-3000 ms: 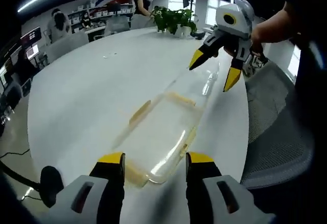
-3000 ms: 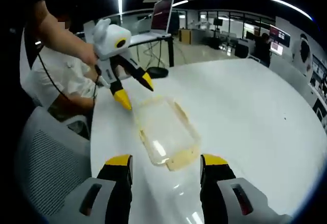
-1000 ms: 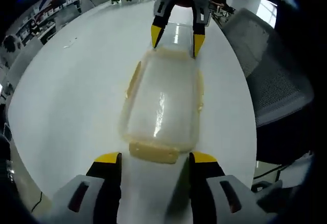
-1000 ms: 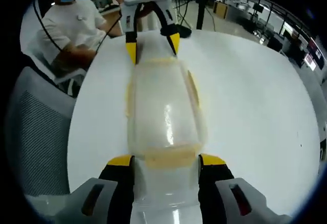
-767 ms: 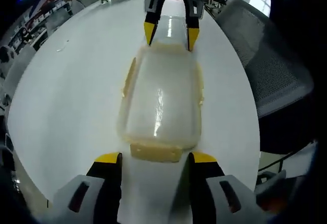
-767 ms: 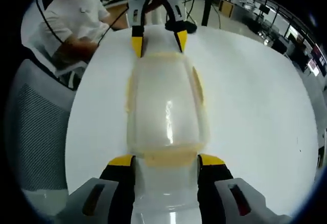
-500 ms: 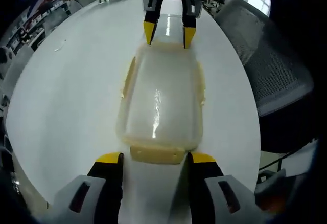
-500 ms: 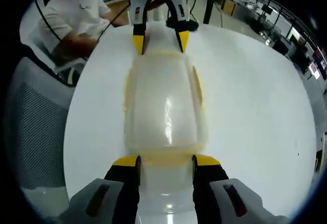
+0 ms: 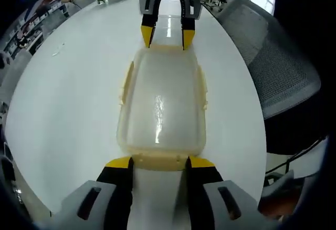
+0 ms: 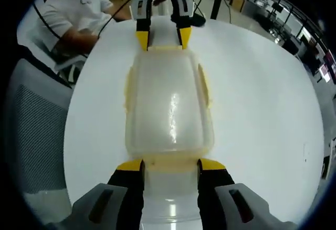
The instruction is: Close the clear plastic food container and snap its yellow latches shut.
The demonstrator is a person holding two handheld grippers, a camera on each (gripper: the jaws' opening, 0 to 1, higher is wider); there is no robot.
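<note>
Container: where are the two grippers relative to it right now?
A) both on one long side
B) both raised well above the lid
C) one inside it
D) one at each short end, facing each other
D: the left gripper sits at the near end latch of the container, and the right gripper faces it from the far end.

Bright overhead light glares off the white table (image 9: 68,98) and clear container lid (image 10: 168,112); fisheye edges warp and blur.
</note>
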